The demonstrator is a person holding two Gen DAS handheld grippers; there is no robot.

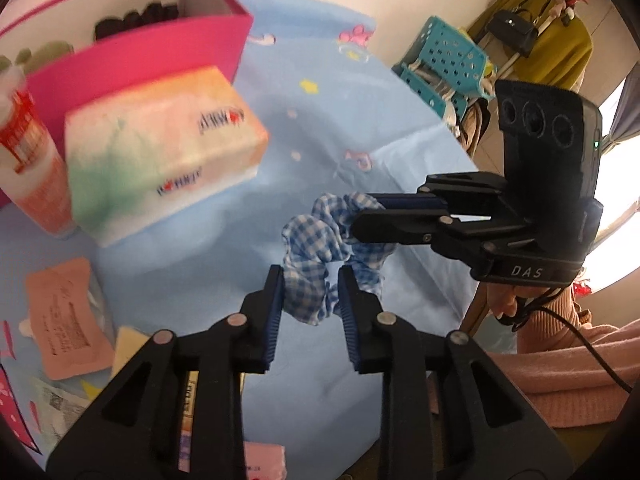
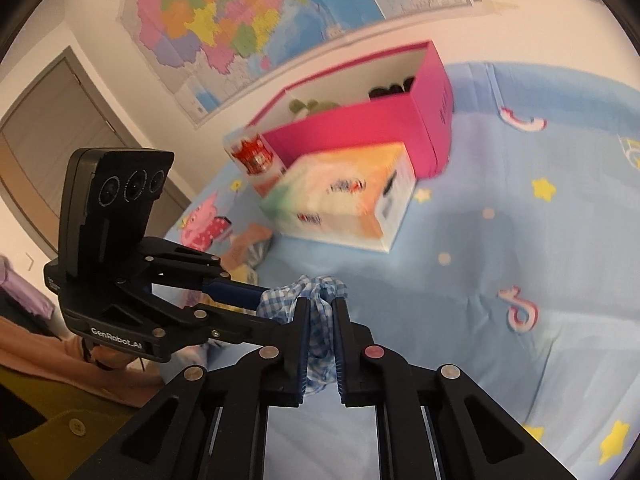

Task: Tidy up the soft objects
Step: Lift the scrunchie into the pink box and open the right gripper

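The right gripper (image 2: 320, 340) pinches the blue checked scrunchie (image 2: 316, 320) with narrow fingers; the left gripper (image 1: 310, 308) has its fingers half open around another fold, though whether they grip it I cannot tell. The scrunchie hangs above the blue bedsheet (image 2: 520, 240), near its front edge. The step looks like carrying it to the pink box (image 2: 360, 128). Next, 1 gripper should release. Only the right view shows the wall map (image 2: 240, 12); only the left shows the teal basket (image 1: 448, 64).

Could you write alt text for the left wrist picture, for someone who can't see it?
Two black tongs hold a blue checked scrunchie above a blue sheet: left tongs around it, right tongs clamping it. Behind: tissue pack, pink box.
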